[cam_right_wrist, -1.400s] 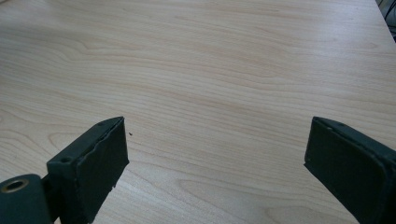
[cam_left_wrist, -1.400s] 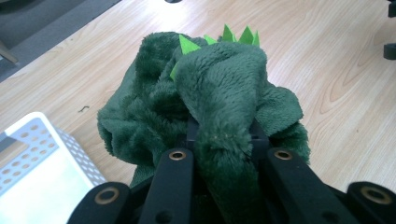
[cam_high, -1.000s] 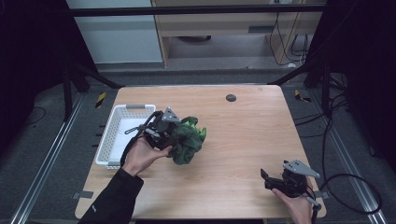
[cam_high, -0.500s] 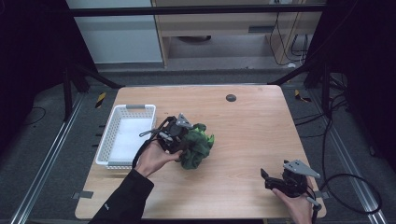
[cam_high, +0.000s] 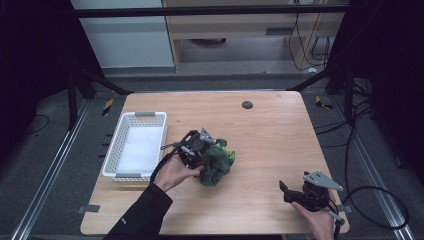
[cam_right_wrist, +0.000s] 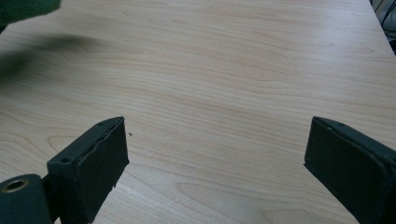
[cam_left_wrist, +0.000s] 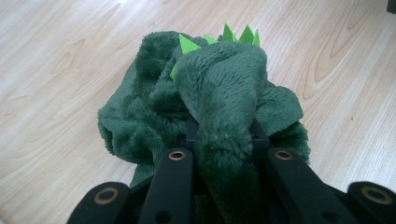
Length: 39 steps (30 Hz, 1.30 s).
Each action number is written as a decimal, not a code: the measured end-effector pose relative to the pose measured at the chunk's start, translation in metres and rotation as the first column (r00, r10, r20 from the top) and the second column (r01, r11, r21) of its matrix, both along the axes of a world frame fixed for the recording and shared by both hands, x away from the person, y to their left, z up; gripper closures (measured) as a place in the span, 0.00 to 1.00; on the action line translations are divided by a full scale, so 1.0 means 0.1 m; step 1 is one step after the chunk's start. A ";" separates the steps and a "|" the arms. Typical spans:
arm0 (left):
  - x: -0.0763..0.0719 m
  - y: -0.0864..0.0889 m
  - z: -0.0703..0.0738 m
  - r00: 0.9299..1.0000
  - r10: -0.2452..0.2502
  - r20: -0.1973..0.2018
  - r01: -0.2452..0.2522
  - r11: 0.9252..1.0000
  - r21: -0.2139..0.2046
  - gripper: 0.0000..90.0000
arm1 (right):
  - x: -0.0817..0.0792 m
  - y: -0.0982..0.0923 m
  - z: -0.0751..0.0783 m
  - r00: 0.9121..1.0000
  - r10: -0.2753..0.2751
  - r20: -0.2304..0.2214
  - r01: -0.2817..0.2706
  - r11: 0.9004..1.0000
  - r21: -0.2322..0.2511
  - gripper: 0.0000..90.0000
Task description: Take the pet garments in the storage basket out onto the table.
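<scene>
A dark green plush toy (cam_high: 216, 165) with bright green spikes rests on the wooden table (cam_high: 270, 130) near its middle. My left gripper (cam_high: 206, 155) is shut on it, held by a hand coming from the lower left. In the left gripper view a fold of the plush toy (cam_left_wrist: 219, 88) is pinched between the black jaws and drapes over them. My right gripper (cam_high: 286, 192) sits at the table's front right corner, its jaws wide open. The right gripper (cam_right_wrist: 215, 158) has only bare wood between its pads (cam_right_wrist: 100, 154).
A white plastic basket (cam_high: 135, 145) stands at the table's left side, just left of the hand. A small dark round hole (cam_high: 247, 104) marks the table's far middle. Cables lie on the floor to the right.
My left gripper carried the plush toy rightward and down, away from the basket toward the table's middle. The right gripper has kept still.
</scene>
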<state>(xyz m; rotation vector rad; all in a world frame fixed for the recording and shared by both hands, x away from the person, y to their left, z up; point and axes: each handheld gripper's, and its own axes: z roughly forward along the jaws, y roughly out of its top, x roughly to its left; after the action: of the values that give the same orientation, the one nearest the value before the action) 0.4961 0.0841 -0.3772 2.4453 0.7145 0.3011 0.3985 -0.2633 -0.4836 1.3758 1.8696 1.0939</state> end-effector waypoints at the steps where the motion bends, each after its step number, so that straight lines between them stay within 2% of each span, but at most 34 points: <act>1: 0.00 0.00 0.00 1.000 0.000 0.000 0.000 1.000 0.000 0.87 | 0.00 0.00 0.00 1.000 0.000 0.000 0.000 1.000 0.000 0.07; 16: 0.06 -0.10 -0.23 0.998 -0.025 -0.050 0.026 0.999 0.023 0.84 | 0.00 0.01 0.00 1.000 0.001 0.001 -0.001 1.000 -0.001 0.07; 21: 0.06 -0.13 -0.27 0.998 -0.031 -0.056 0.033 0.999 0.032 0.82 | 0.00 0.01 0.00 1.000 0.002 -0.001 -0.002 1.000 0.001 0.07; 33: 0.06 -0.16 -0.32 0.997 -0.041 -0.068 0.044 0.999 0.030 0.64 | 0.00 0.01 0.00 1.000 0.004 0.001 -0.004 1.000 -0.001 0.07; 39: 0.02 -0.13 -0.27 0.998 -0.042 -0.044 0.042 0.999 -0.004 0.49 | 0.00 0.01 0.00 1.000 0.003 -0.002 -0.003 1.000 0.002 0.07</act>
<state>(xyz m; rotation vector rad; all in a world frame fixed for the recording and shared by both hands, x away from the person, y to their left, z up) 0.4981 0.0709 -0.4042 2.4674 0.6812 0.2301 0.3982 -0.2624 -0.4835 1.3761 1.8730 1.0965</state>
